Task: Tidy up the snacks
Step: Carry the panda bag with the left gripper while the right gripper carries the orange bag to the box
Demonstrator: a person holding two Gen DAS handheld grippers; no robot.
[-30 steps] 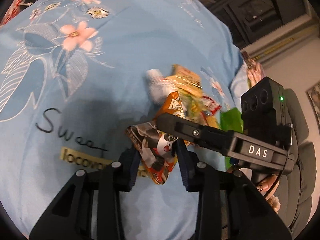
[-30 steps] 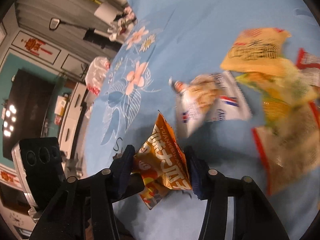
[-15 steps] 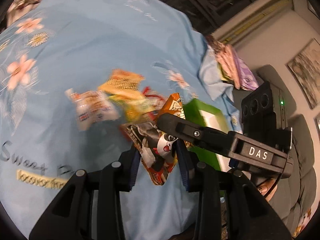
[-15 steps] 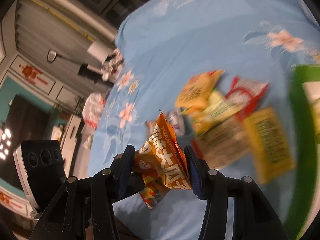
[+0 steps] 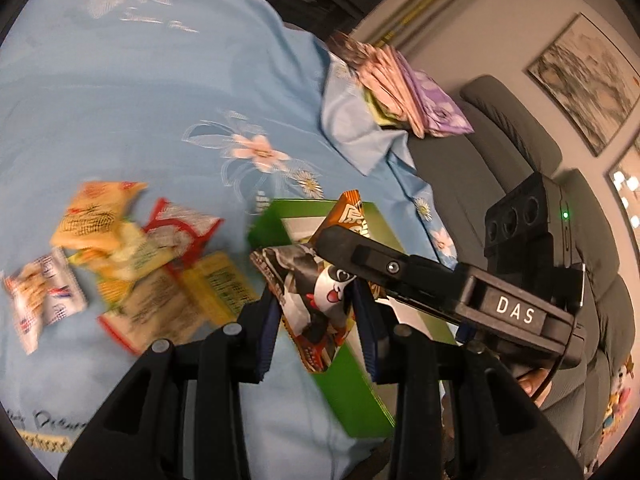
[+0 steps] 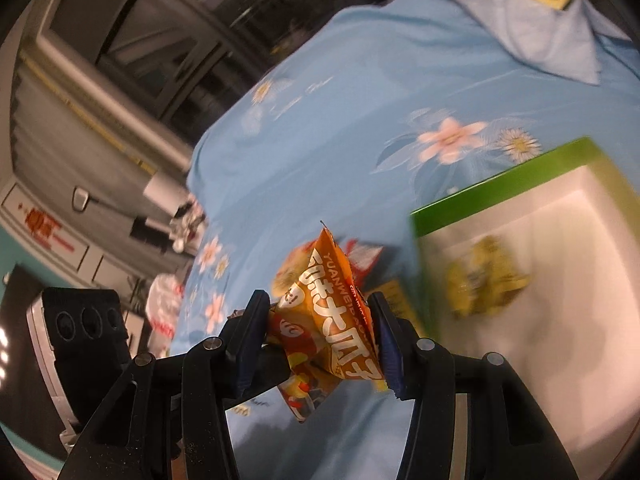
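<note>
Orange foil snack packet (image 6: 328,312) clamped in right tongs (image 6: 320,344), just left of green cardboard box (image 6: 516,178). Panda-printed foil packet (image 5: 316,300) clamped in left tongs (image 5: 316,328), over box rim.

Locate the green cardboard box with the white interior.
The green cardboard box sits on the blue floral sheet, at the right of the right wrist view, just beyond the orange snack packet held in the right gripper.

Left claw (image 5: 316,312) and right claw (image 6: 320,324), each clamped on a packet.
</note>
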